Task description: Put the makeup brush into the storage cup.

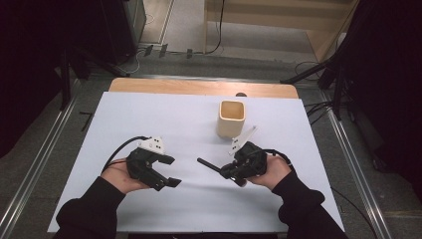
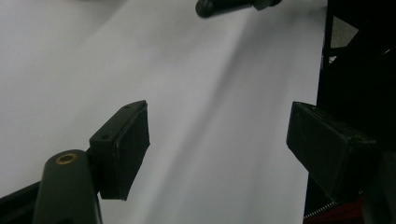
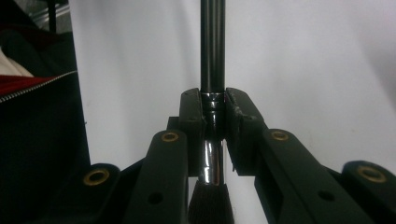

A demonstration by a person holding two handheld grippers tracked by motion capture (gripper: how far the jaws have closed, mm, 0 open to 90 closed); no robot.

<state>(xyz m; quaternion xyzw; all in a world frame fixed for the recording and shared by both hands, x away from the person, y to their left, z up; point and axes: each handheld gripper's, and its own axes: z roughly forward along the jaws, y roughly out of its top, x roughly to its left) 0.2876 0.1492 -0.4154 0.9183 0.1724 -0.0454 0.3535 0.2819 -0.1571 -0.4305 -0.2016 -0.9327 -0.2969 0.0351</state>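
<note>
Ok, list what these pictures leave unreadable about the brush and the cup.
- Brush: bristles cut off by the bottom edge of the right gripper view; in the high view the right gripper covers them.
- Cup: its bottom is hidden by its own walls in the high view.

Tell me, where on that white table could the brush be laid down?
Bare table lies left of the cup, and along the near edge between the sleeves. It is tight between the cup and the right tongs holding the brush. The left tongs are open.
</note>
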